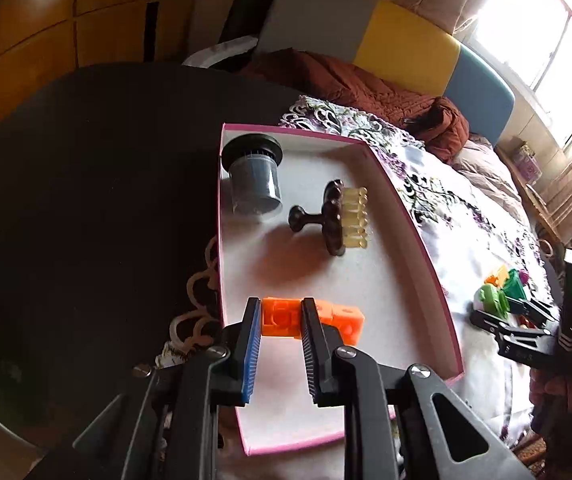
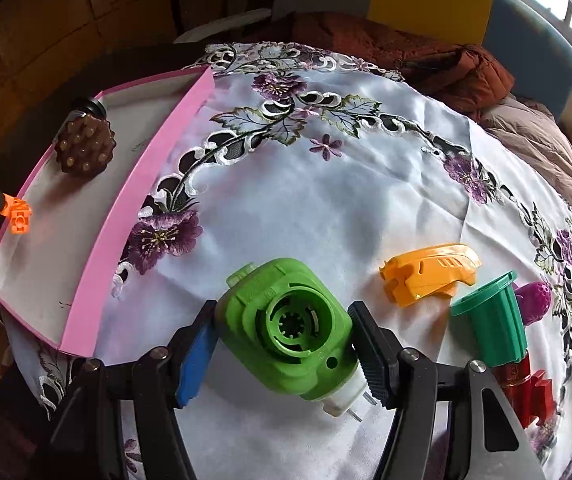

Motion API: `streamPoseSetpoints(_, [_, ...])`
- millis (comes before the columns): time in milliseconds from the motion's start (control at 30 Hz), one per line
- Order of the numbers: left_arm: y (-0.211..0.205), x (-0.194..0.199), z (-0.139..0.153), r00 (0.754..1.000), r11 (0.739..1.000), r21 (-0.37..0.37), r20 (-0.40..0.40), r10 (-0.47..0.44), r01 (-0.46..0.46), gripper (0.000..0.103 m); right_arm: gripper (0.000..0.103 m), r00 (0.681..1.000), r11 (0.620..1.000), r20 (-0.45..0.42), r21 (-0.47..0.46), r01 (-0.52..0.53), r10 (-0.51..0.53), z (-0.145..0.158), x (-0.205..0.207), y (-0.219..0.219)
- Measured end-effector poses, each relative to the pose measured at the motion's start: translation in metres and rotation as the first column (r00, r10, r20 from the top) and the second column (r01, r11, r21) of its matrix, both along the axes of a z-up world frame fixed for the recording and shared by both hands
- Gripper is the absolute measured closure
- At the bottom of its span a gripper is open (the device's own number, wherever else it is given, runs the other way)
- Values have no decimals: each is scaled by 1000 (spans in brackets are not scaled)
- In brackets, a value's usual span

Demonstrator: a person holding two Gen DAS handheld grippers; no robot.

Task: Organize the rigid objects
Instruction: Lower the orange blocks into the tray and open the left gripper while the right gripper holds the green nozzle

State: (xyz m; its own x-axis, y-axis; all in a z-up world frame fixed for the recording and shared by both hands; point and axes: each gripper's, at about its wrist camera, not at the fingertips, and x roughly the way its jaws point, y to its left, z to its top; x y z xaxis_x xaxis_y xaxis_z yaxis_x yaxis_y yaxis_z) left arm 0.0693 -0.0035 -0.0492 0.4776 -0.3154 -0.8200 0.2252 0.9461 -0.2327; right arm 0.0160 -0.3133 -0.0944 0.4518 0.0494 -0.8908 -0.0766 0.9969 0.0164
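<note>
Orange block [image 1: 313, 317] clamped between the fingers of the left gripper [image 1: 281, 320], held low over the near end of the pink-edged box [image 1: 414, 216]. Already lying inside: grey jar [image 1: 254, 184] with black lid, brown brush [image 1: 336, 218] with pale bristles. Step in hand, by the look of it: setting the block down in the box. Next: lower to the white floor, spread the fingers, lift clear.

Green plug [image 2: 288, 330] on the flowered cloth [image 2: 326, 208], bracketed by the right gripper [image 2: 283, 344]; fingers close at either side, firm grip or mere contact impossible to tell. Beside it, still unsorted: yellow shell [image 2: 430, 276], green cup [image 2: 490, 320], purple piece [image 2: 534, 302], red piece [image 2: 530, 392].
</note>
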Motion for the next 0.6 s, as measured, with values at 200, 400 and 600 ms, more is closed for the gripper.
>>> streamPoseSetpoints(200, [-13,3,3,999,996,93,50,-16,11,85,38,1000,1000,13,1,-2,2,-1,1,-2])
streamPoseSetpoints(400, [-28,17,9,986,989,147,166,-19,-5,85,38,1000,1000,15,-18,-4,5,-1,2,0])
streamPoseSetpoints(600, [-28,37,-4,989,986,166,144,11,-35,78,38,1000,1000,13,-19,-2,3,-1,1,-1])
